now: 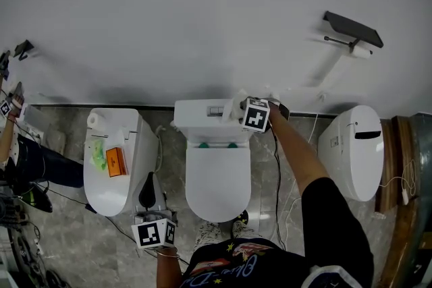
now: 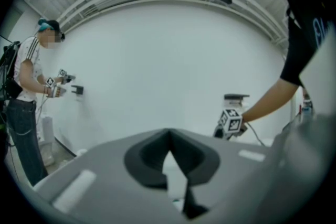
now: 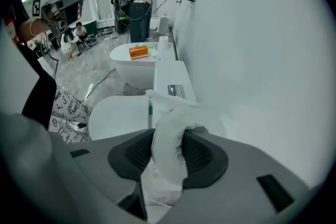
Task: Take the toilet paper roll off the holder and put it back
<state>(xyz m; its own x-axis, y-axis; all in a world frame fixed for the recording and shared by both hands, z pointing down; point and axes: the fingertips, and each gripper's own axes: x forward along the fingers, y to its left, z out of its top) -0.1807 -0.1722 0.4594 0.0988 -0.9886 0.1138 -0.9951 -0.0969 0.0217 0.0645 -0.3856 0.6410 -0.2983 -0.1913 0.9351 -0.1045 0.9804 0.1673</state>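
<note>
Finding: my right gripper (image 1: pixel 251 112) is pinching a crumpled white wad of toilet paper (image 3: pixel 167 165) between its fingers. It hangs over the white ceramic tank (image 1: pixel 202 112) of the middle toilet, close to the white wall (image 1: pixel 202 3). I cannot tell whether the wad is the whole toilet paper roll, squashed. A small white roll (image 1: pixel 362 51) sits on the bar of the dark wall-mounted holder (image 1: pixel 352 29), far right and well apart from my grip.

My left gripper (image 2: pixel 168 139) hangs low and near, with its fingers pressed together at the tips and nothing between them.

Judgement: the step in hand is the carry to the holder. The grip should stay firm, since soft paper can slip or tear. The approach is best made from below the holder's shelf edge and square to the bar.

Clearance: the wall is bare between tank and holder. The white right-hand toilet (image 1: pixel 358 152) stands beneath the route. A black cable (image 1: pixel 276 165) trails by my right forearm and could snag.
</note>
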